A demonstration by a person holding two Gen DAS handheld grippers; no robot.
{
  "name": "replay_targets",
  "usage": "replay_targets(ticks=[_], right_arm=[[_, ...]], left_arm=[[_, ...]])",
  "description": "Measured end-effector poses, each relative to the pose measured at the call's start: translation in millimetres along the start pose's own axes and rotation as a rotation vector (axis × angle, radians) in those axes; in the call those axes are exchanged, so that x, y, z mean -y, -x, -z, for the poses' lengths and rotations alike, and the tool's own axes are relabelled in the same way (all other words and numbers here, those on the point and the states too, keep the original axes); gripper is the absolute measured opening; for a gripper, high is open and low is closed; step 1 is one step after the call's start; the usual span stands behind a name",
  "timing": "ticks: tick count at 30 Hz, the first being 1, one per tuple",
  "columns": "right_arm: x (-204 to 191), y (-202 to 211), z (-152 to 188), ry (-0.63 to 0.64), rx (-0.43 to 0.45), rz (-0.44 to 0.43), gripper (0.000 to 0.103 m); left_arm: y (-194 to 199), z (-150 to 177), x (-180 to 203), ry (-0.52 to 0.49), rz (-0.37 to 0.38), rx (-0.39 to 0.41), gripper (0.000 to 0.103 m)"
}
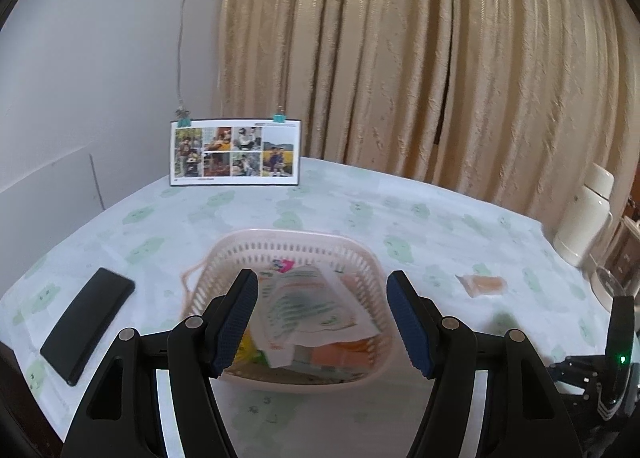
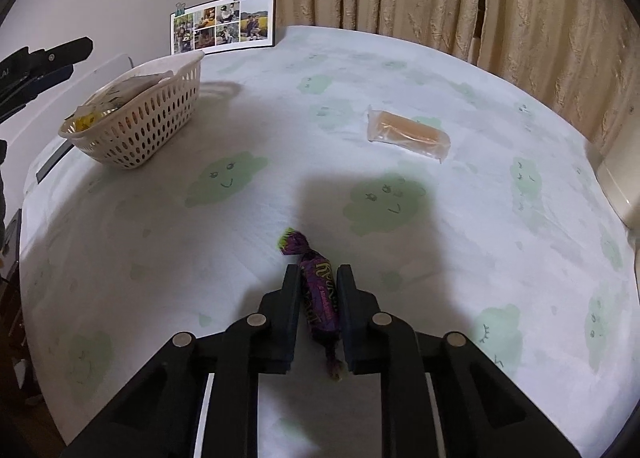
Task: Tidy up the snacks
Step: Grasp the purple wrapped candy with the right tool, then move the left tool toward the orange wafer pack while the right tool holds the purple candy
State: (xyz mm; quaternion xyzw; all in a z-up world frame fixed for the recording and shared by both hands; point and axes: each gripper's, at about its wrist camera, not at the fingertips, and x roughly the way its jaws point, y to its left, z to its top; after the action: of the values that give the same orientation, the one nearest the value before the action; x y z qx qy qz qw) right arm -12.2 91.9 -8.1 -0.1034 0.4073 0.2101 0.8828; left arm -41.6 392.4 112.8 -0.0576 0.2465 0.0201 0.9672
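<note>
Left gripper (image 1: 322, 290): jaws spread, empty, over slotted plastic basket (image 1: 360, 258).
Right gripper (image 2: 319, 272): pinching twisted purple foil candy (image 2: 318, 290).
Cloth (image 2: 280, 130): soft, cloud-printed.

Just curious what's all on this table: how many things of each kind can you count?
Basket of snack packets (too piled to count): 1
Purple candy, in the right gripper: 1
Orange snack bar: 1
Phone: 1
Photo card: 1
White flask: 1
Total: 6

Your purple twist-wrapped candy (image 2: 318, 294) lies lengthwise; the clear-wrapped tan bar (image 2: 408, 135) lies flat, well apart from the packet-filled basket (image 2: 136, 130).
</note>
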Motion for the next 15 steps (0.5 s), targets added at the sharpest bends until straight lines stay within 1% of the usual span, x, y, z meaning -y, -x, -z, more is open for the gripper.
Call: replay_targets(ticks=[4,10,13,15], right_arm=[[7.4,3.7,3.0,-0.036,0.008,0.004,0.014],[33.0,12.2,5.1,-0.133,0.036,0.024,0.014],[44.9,16.1,8.2,-0.168,0.043,0.031,0.014],[50.9,18.4,11.0,-0.183,0.045,0.036,0.014]], left_arm=[[-5.9,1.2,18.4,-0.036,0.024,-0.014,0.068],[-18.1,2.8,54.5,-0.1,0.079,-0.037,0.068],[-28.4,3.8,77.0,-0.144,0.117,-0.05,0.068],[-37.4,5.3,91.1,-0.165,0.158,-0.067,0.068]])
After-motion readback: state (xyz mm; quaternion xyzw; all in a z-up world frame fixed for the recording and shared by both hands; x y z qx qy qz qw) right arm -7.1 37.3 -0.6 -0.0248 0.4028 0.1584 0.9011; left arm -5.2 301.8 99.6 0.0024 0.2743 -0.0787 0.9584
